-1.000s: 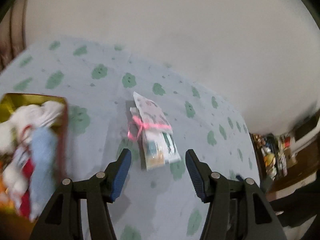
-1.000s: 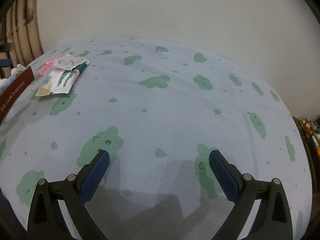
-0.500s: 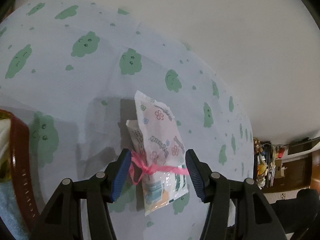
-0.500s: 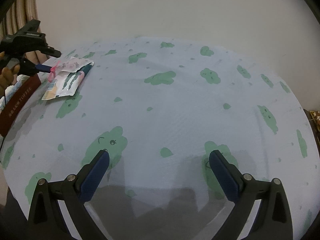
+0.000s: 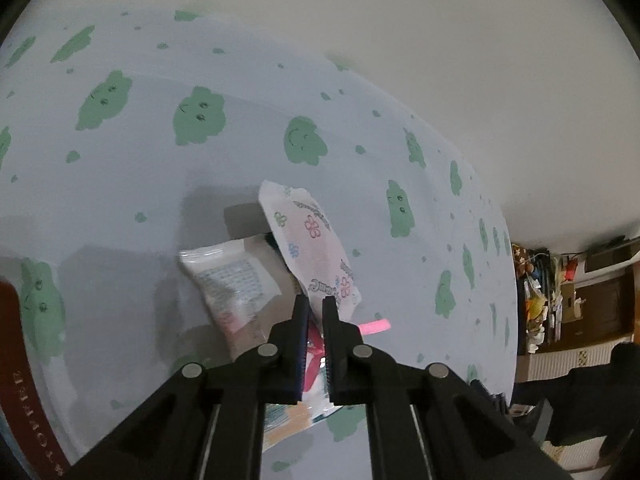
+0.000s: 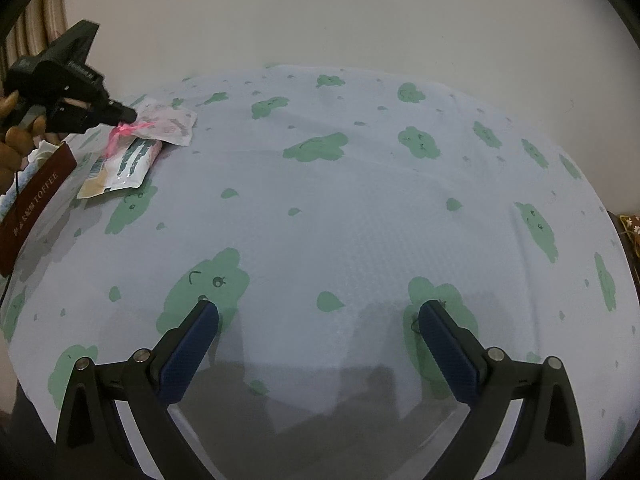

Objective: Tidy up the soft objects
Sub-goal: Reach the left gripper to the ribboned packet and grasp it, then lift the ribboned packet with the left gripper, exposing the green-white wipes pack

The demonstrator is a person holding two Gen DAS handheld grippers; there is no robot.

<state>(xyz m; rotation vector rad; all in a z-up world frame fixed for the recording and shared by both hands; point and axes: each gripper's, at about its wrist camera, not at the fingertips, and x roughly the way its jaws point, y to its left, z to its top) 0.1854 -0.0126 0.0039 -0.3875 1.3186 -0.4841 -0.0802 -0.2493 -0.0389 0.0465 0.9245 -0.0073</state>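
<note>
Item: packet bundle (image 5: 308, 256), lower centre of left view, lying on the clouded tabletop (image 5: 120, 200). My left gripper (image 5: 314, 308) has just been closing, jaws pinching its pink ribbon (image 5: 374, 326), a handle for lifting. Right gripper (image 6: 318, 324): jaws wide, holding nothing.

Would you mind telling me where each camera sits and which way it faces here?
Left wrist: rides the left tongs, looking down at the ribbon-tied packets they have just closed on; only its own fingers show.
Right wrist: rides the open right tongs, looking across the patterned sheet; a hand shows at far left.
Shared: packets, left tongs, red box, sheet.
</note>
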